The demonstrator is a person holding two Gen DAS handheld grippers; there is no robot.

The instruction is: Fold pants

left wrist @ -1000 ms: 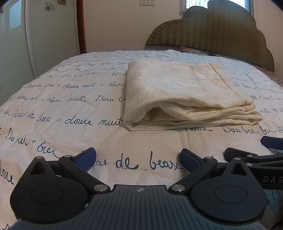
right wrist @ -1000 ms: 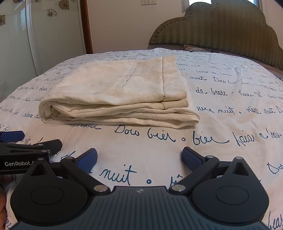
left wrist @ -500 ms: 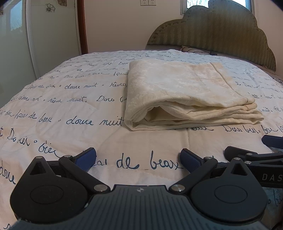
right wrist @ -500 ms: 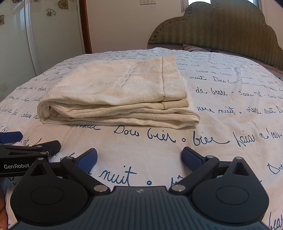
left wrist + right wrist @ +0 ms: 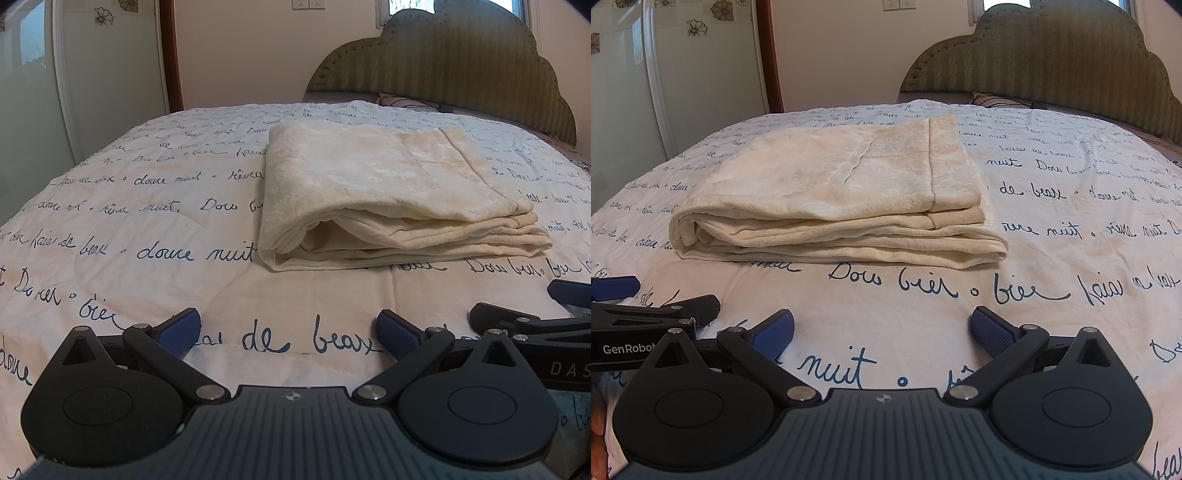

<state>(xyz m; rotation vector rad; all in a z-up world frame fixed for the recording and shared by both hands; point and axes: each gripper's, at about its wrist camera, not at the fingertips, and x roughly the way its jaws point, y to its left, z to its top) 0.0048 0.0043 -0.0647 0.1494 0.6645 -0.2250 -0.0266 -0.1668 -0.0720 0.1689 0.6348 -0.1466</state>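
Cream pants [image 5: 388, 192] lie folded into a flat rectangular stack in the middle of the bed, its layered open edge facing me. The same stack of pants [image 5: 834, 195] shows left of centre in the right wrist view. My left gripper [image 5: 288, 330] hovers low over the quilt in front of the stack, open, with nothing between its blue pads. My right gripper [image 5: 882, 330] is likewise open and empty, short of the stack. Each gripper's fingers show at the edge of the other's view: the right gripper [image 5: 535, 306] and the left gripper [image 5: 646, 299].
The bed carries a white quilt [image 5: 129, 236] printed with blue script. A padded green headboard [image 5: 461, 62] rises at the far end, with a pillow edge [image 5: 993, 99] below it. A white wardrobe door [image 5: 701, 66] stands at the left.
Both grippers have drifted very slightly; the stack sits a touch differently in each view. The pants have not moved and both grippers stay open.
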